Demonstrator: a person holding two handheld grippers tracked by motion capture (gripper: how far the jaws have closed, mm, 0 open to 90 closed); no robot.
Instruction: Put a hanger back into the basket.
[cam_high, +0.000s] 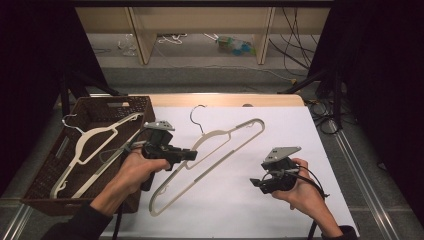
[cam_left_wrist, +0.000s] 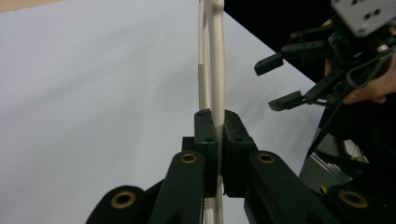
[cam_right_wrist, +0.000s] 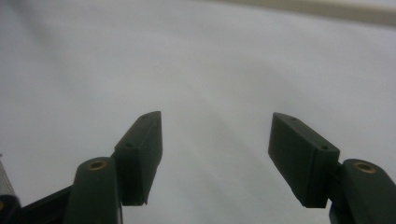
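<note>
Left gripper (cam_left_wrist: 217, 123), black two-jaw tool, clenched on the bar of a cream plastic coat hanger (cam_high: 215, 150) over the white table sheet (cam_high: 280, 135). Right gripper (cam_right_wrist: 215, 154) released, nothing between its jaws. Second cream hanger (cam_high: 95, 145) lies in brown woven basket (cam_high: 50, 170).

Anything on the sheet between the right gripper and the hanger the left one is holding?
Nothing: in the high view, bare white sheet separates the right gripper from the hanger clamped in the left gripper.

Cream plastic hanger (cam_high: 220, 150) with metal hook, woven brown basket (cam_high: 50, 170), matt white tabletop (cam_high: 280, 130)
</note>
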